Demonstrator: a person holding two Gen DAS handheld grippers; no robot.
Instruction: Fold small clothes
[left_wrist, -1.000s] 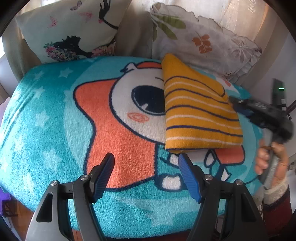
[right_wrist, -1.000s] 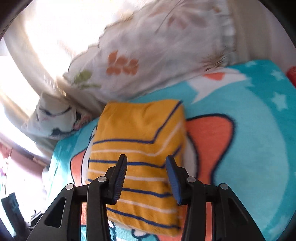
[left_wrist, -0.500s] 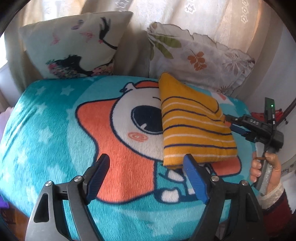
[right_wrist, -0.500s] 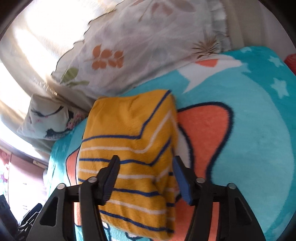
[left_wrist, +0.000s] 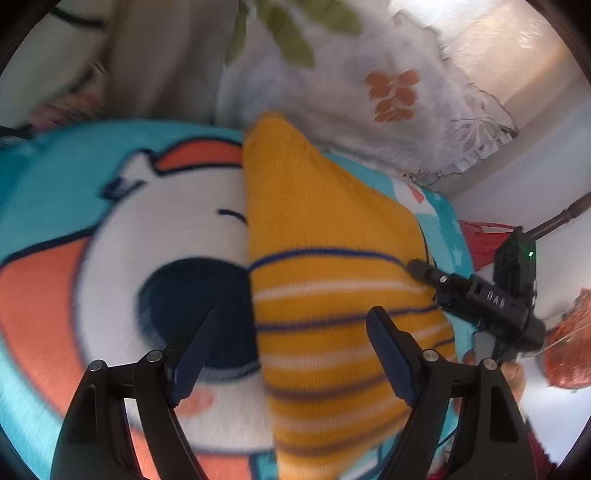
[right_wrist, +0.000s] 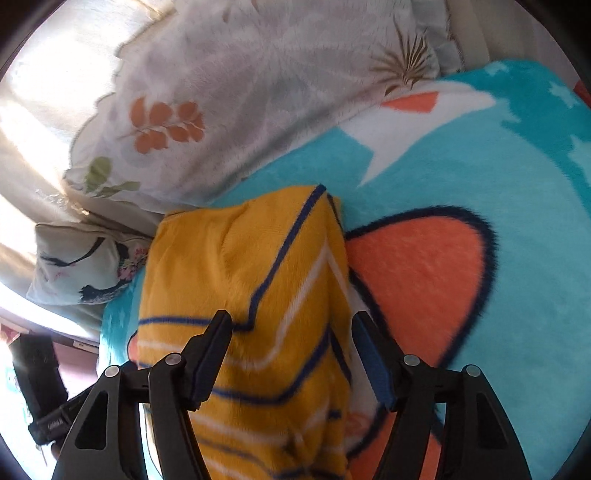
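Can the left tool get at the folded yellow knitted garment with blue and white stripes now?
Probably yes: the left tool is open, nothing lies between it and the folded yellow knitted garment, and the right tool sits at the other edge.

One folded yellow striped garment (left_wrist: 332, 295) lies on one turquoise cartoon blanket (right_wrist: 517, 206). Two pillows lean behind them: one leaf-print pillow (right_wrist: 258, 92) and one pillow with a dark bird print (right_wrist: 81, 266). Two claws are in view, the left claw (left_wrist: 291, 354) and the right claw (right_wrist: 291, 354), each with two fingers. One hand (left_wrist: 515, 376) shows, under the right claw.
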